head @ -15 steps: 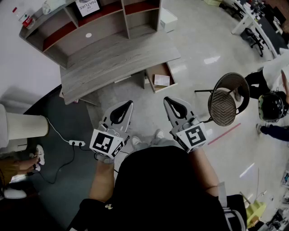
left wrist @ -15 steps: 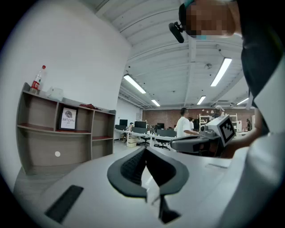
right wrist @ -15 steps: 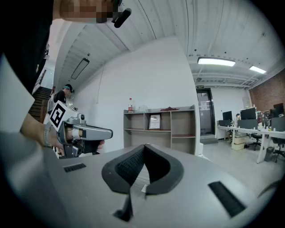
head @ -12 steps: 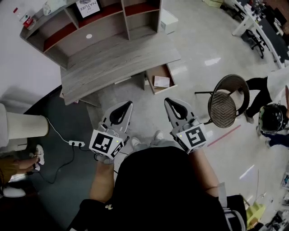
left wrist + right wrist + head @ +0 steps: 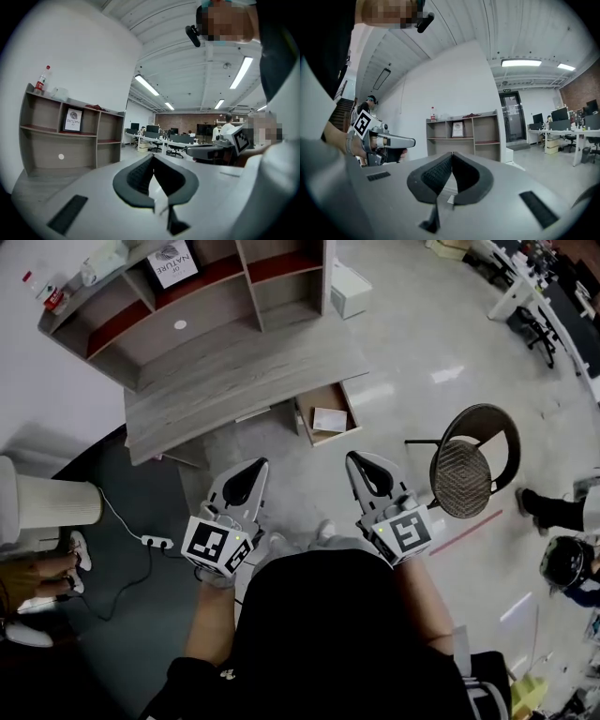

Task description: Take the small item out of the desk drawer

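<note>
The grey wooden desk [image 5: 244, 371] with its shelf unit stands ahead of me. Its drawer [image 5: 349, 405] is pulled open at the right end, and a small white flat item [image 5: 329, 419] lies inside. Both grippers hover side by side over the floor, short of the desk and pointing at it. The left gripper [image 5: 262, 463] is shut with nothing in it, as its own view of the left gripper [image 5: 153, 155] confirms. My right gripper [image 5: 352, 456] is shut and empty too, below the drawer in the head view; the right gripper [image 5: 452, 153] shows its pads touching.
A round-seat chair [image 5: 473, 460] stands right of the drawer. A power strip [image 5: 155, 542] with its cable lies on the dark mat at left, near a white cylinder [image 5: 52, 502]. A white box [image 5: 350, 287] sits behind the desk. A person's legs [image 5: 558, 512] show at far right.
The head view has shifted slightly, so desk and drawer sit a little further off. The person at right has moved down and away. Both grippers stay shut and level.
</note>
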{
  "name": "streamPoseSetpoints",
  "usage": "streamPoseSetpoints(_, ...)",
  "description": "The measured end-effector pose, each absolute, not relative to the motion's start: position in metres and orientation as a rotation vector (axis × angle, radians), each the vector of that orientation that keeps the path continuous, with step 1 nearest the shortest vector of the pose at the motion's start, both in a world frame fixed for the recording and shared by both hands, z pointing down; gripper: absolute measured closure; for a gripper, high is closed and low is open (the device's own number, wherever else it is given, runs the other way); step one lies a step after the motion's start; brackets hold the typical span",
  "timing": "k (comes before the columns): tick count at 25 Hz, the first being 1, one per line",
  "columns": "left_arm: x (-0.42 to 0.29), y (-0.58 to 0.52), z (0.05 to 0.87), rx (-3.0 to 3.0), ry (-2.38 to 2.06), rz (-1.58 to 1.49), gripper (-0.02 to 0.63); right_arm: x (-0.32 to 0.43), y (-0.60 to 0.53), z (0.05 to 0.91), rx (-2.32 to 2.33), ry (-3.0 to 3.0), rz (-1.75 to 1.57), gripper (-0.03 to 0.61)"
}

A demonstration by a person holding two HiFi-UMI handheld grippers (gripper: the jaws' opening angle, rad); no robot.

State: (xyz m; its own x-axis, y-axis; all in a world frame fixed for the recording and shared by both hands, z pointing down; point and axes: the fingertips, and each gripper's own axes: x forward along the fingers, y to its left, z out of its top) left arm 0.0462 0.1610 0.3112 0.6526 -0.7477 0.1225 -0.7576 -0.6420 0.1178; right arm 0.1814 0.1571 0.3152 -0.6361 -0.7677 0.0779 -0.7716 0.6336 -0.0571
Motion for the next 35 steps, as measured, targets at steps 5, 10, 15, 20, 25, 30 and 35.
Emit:
streamPoseSetpoints(5, 0.063, 0.15, 0.32, 2.686, -1.256, 0.115, 0.604, 0.203, 0.144, 0.327, 1.316, -2.788, 0.175, 0.581)
streamPoseSetpoints(10, 0.066, 0.128, 0.329, 2.655, -1.238, 0.097, 0.604, 0.202, 0.122, 0.336, 1.3, -2.77, 0.192, 0.581)
streamPoseSetpoints(15, 0.05, 0.092, 0.336, 2.644, -1.212, 0.08, 0.604, 0.184, 0.087, 0.342, 1.291, -2.736, 0.181, 0.581)
streamPoseSetpoints(20, 0.023, 0.044, 0.337, 2.641, -1.184, 0.042, 0.604, 0.155, 0.044, 0.343, 1.282, -2.702, 0.194, 0.581)
streamPoseSetpoints(25, -0.011, 0.001, 0.344, 2.634, -1.148, 0.037, 0.604, 0.117, 0.001, 0.345, 1.28, -2.676, 0.197, 0.581)
streamPoseSetpoints(30, -0.041, -0.034, 0.352, 2.624, -1.099, 0.033, 0.604, 0.085, -0.037, 0.349, 1.286, -2.65, 0.21, 0.581)
streamPoseSetpoints(35, -0.056, -0.054, 0.359, 2.642, -1.05, 0.063, 0.604, 0.061, -0.062, 0.361, 1.263, -2.613, 0.223, 0.581)
